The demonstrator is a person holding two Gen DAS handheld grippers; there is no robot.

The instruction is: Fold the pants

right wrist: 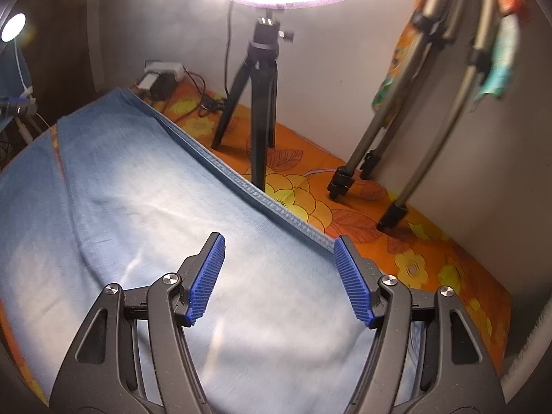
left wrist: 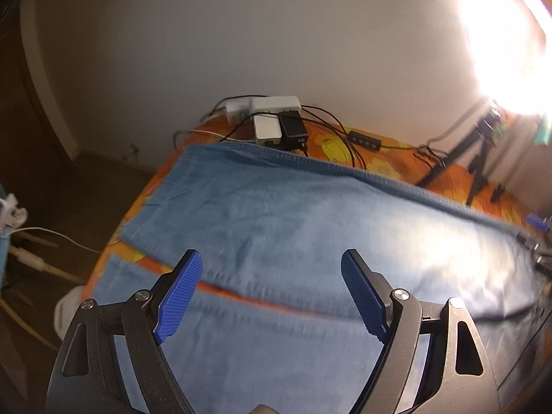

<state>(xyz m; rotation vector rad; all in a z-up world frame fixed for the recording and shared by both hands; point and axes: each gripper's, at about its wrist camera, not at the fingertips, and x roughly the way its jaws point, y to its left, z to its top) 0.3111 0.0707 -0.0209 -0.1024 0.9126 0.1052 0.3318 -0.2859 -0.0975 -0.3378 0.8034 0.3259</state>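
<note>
Blue pants (left wrist: 293, 227): spread flat, legs apart, across orange floral bedsheet (right wrist: 414, 241). Judged soft, limp, light; best pinched at hem or outer seam. Left gripper (left wrist: 270, 291), right gripper (right wrist: 279, 277): jaws wide open, empty, above the cloth. Along far edge: power strip with chargers (left wrist: 276, 120), black tripod (right wrist: 255, 103), grey tripod (right wrist: 396, 120); cables might snag.
</note>
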